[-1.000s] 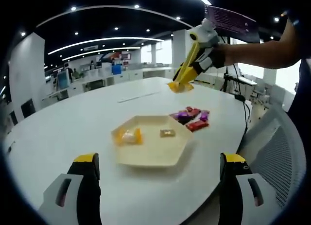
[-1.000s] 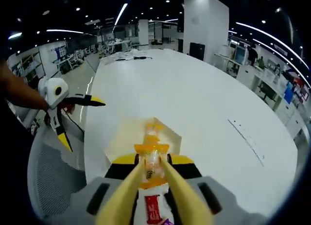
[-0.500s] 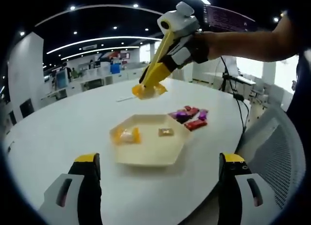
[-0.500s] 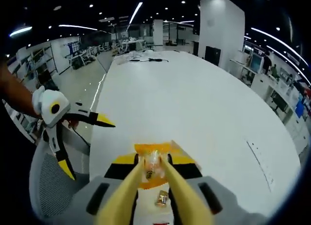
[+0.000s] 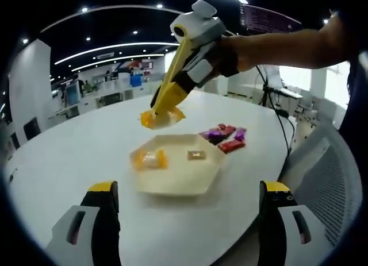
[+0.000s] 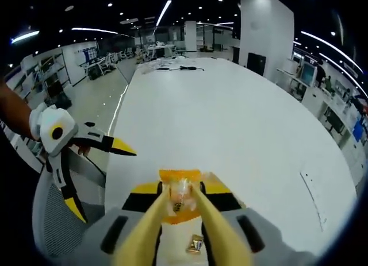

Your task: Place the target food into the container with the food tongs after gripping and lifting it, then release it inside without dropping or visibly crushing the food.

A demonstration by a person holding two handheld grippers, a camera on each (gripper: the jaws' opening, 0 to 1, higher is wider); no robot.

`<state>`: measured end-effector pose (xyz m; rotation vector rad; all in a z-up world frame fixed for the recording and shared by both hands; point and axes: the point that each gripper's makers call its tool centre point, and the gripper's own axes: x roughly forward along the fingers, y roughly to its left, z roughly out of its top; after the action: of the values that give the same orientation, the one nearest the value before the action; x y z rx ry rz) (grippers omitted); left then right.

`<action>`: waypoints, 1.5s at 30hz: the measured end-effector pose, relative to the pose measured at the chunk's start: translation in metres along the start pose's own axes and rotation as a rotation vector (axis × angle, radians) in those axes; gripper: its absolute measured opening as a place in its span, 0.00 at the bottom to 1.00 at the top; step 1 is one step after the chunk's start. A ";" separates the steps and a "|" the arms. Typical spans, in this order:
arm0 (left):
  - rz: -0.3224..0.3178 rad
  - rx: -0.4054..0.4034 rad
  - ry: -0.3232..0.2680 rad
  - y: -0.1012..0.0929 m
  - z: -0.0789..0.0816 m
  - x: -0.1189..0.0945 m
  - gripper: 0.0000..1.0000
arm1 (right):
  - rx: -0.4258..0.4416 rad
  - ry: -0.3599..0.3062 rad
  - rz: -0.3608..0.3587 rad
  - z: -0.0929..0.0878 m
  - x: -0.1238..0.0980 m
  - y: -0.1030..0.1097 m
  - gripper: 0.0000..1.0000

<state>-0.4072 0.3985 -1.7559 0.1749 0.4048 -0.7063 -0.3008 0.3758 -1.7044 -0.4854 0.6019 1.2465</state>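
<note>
In the left gripper view my right gripper (image 5: 161,114), a pair of yellow tongs held by a hand, hangs shut on a yellow-wrapped candy (image 5: 163,118) above the far left edge of the cream hexagonal tray (image 5: 184,182). In the tray lie another yellow-wrapped candy (image 5: 148,159) and a small gold candy (image 5: 197,155). My left gripper (image 5: 188,188) stands open wide at the tray's near side. In the right gripper view the tongs (image 6: 181,192) pinch the yellow-wrapped candy (image 6: 179,177); the small gold candy (image 6: 195,243) shows below. The left gripper (image 6: 95,174) is at the left, open.
Several red and purple wrapped candies (image 5: 225,138) lie on the white round table (image 5: 69,157) just right of the tray. A grey mesh chair (image 5: 330,185) stands at the table's right edge. Desks and screens fill the office behind.
The right gripper has carried the yellow-wrapped candy from above the loose candies leftward and lower, to above the tray's far edge. The left gripper has stayed open and still.
</note>
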 end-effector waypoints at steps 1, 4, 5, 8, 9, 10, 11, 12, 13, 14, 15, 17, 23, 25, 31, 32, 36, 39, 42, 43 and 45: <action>0.000 -0.001 0.001 0.000 0.000 0.000 0.98 | 0.000 -0.002 -0.001 0.000 0.000 0.000 0.26; -0.001 -0.009 -0.002 0.000 0.001 0.000 0.98 | 0.018 -0.018 -0.003 0.001 -0.002 -0.002 0.26; 0.001 -0.008 0.001 0.000 0.000 0.000 0.97 | 0.018 -0.021 -0.001 0.001 -0.003 -0.001 0.26; 0.001 -0.007 -0.003 0.001 0.001 0.000 0.98 | 0.017 -0.026 -0.003 0.000 -0.004 0.000 0.26; 0.001 -0.008 -0.002 0.001 0.001 0.000 0.98 | 0.018 -0.027 -0.004 0.000 -0.006 0.001 0.26; 0.001 -0.010 -0.002 0.001 0.001 0.000 0.98 | 0.021 -0.034 -0.006 0.001 -0.009 0.000 0.26; 0.000 -0.009 -0.002 0.001 0.001 0.000 0.98 | 0.025 -0.039 -0.006 0.002 -0.012 -0.001 0.26; 0.000 -0.008 -0.001 0.001 0.001 0.000 0.98 | 0.024 -0.044 -0.009 0.002 -0.014 -0.002 0.26; -0.001 -0.008 -0.001 0.000 0.001 0.000 0.98 | 0.019 -0.053 -0.013 0.003 -0.018 -0.003 0.26; -0.003 -0.010 -0.003 0.000 0.001 0.000 0.98 | 0.018 -0.059 -0.014 0.003 -0.022 -0.003 0.27; -0.003 -0.009 -0.004 0.000 0.001 0.000 0.98 | 0.009 -0.077 -0.016 0.005 -0.028 -0.004 0.27; -0.003 -0.012 -0.008 0.000 0.002 -0.001 0.98 | -0.005 -0.108 -0.019 0.007 -0.037 -0.005 0.27; -0.004 -0.008 -0.016 0.000 0.003 -0.001 0.98 | 0.008 -0.126 -0.055 -0.007 -0.065 -0.018 0.27; -0.006 -0.008 -0.017 -0.001 0.003 -0.001 0.98 | 0.012 -0.140 -0.065 -0.013 -0.075 -0.021 0.27; -0.009 -0.007 -0.013 -0.001 0.002 -0.001 0.98 | 0.043 -0.154 -0.094 -0.033 -0.098 -0.025 0.27; -0.009 -0.004 -0.012 -0.001 0.002 0.000 0.99 | 0.041 -0.150 -0.101 -0.036 -0.101 -0.025 0.27; -0.015 0.026 -0.018 -0.004 0.004 -0.001 0.99 | 0.032 -0.157 -0.114 -0.045 -0.121 -0.025 0.27; -0.019 0.012 -0.007 -0.003 0.001 0.000 0.99 | 0.023 -0.152 -0.128 -0.055 -0.133 -0.027 0.27; -0.009 0.001 -0.012 0.000 0.002 -0.001 0.99 | 0.026 -0.144 -0.135 -0.068 -0.145 -0.030 0.27; -0.007 0.001 -0.013 0.000 0.002 -0.001 0.99 | 0.031 -0.142 -0.135 -0.071 -0.147 -0.031 0.27; 0.000 -0.002 -0.019 0.002 0.003 -0.001 0.99 | 0.036 -0.143 -0.146 -0.077 -0.152 -0.033 0.27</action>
<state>-0.4055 0.4002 -1.7524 0.1656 0.3872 -0.7074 -0.3115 0.2083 -1.6610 -0.3992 0.4592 1.1193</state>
